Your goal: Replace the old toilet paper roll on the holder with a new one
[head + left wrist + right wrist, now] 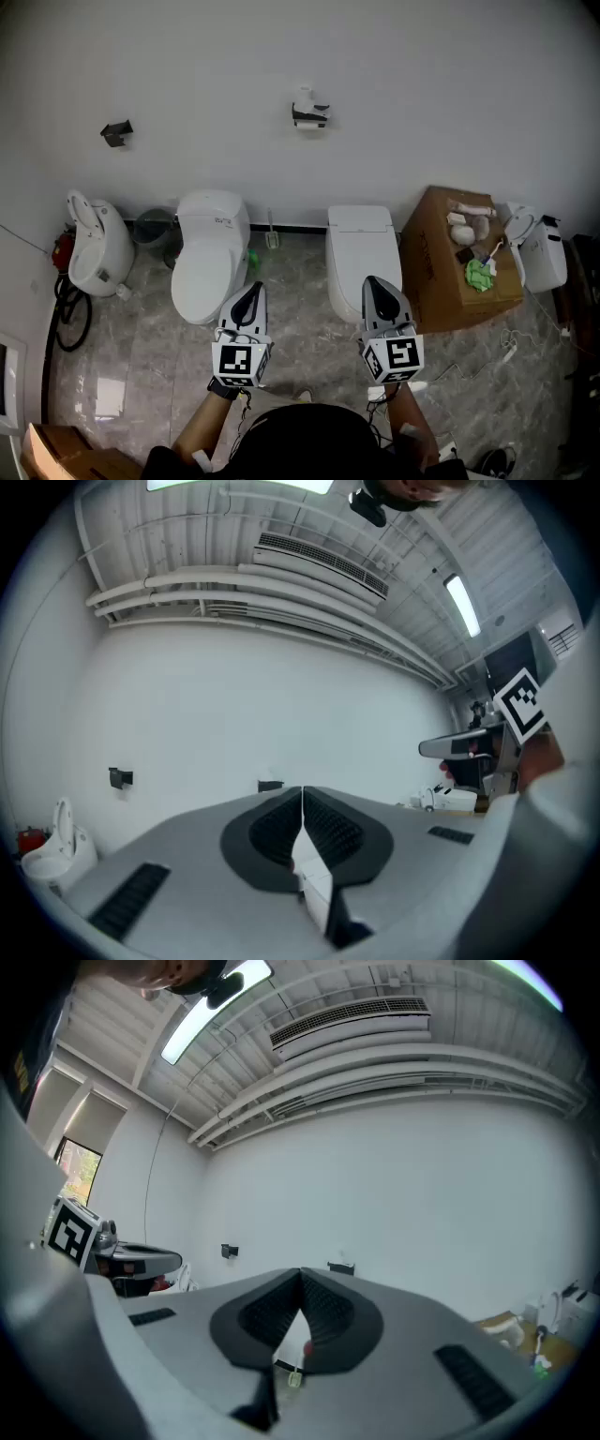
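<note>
The toilet paper holder (309, 114) hangs on the white wall, with a small white remnant of a roll on it. It is small and far ahead in the left gripper view (270, 786) and the right gripper view (341, 1267). White paper rolls (461, 226) lie on a cardboard box (441, 281) at the right. My left gripper (253, 291) and right gripper (373, 284) are held side by side over the floor, level and facing the wall, well short of the holder. In the gripper views the left gripper (302, 794) and the right gripper (300, 1279) are both shut, with nothing between the jaws.
Two white toilets (214, 253) (361, 258) stand on the marble floor below the holder, and a third fixture (94, 246) at the left. A black bracket (116, 132) sits on the wall to the left. Green cloth and small items lie on the box.
</note>
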{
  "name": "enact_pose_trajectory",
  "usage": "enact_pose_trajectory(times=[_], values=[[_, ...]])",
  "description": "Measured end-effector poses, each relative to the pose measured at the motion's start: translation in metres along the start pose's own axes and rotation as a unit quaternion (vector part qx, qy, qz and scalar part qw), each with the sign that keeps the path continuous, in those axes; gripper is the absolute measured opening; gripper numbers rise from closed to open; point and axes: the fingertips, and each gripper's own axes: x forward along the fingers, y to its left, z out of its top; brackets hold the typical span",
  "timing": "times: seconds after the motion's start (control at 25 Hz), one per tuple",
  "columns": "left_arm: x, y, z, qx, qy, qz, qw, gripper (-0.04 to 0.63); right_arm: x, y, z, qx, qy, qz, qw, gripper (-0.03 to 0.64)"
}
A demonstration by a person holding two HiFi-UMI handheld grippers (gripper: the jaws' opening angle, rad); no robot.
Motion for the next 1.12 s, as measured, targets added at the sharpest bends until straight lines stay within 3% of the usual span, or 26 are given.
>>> enact_pose_trajectory(times=[0.16, 0.32, 0.52, 0.76, 0.92, 0.96, 1.04, 1.12], values=[[-0.006, 0.003, -0.010, -0.013, 0.015, 0.017, 0.9997, 0.014, 0.003, -0.007, -0.003, 0.007, 0.005, 0.009, 1.000, -0.005], [-0.002, 0.007, 0.001, -0.008, -0.002, 0.014, 0.9999, 0.014, 0.008, -0.008, 0.002, 0.007, -0.003, 0.001, 1.000, -0.005], [-0.013, 0.010, 0.000, -0.004, -0.007, 0.028, 0.9996, 0.014, 0.010, 0.001, 0.002, 0.007, -0.016, 0.025, 1.000, -0.005], [-0.015, 0.009, -0.006, -0.005, 0.001, 0.018, 0.9998, 0.015, 0.005, 0.000, 0.000, 0.003, -0.019, 0.029, 0.999, -0.002], [-0.024, 0.006, -0.009, 0.009, 0.007, -0.002, 0.9999, 0.017, 0.004, 0.008, 0.001, -0.003, -0.022, 0.044, 0.999, 0.040], [-0.027, 0.004, -0.008, 0.013, 0.008, -0.006, 0.9999, 0.033, 0.003, 0.007, -0.001, -0.002, -0.018, 0.045, 0.999, 0.065], [-0.029, 0.002, -0.010, 0.017, 0.013, -0.012, 0.9997, 0.136, -0.001, 0.004, -0.008, 0.001, -0.011, 0.045, 0.999, 0.094], [-0.031, 0.005, -0.014, 0.010, 0.016, -0.007, 0.9998, 0.152, -0.003, -0.001, -0.015, 0.008, -0.004, 0.041, 0.999, 0.120]])
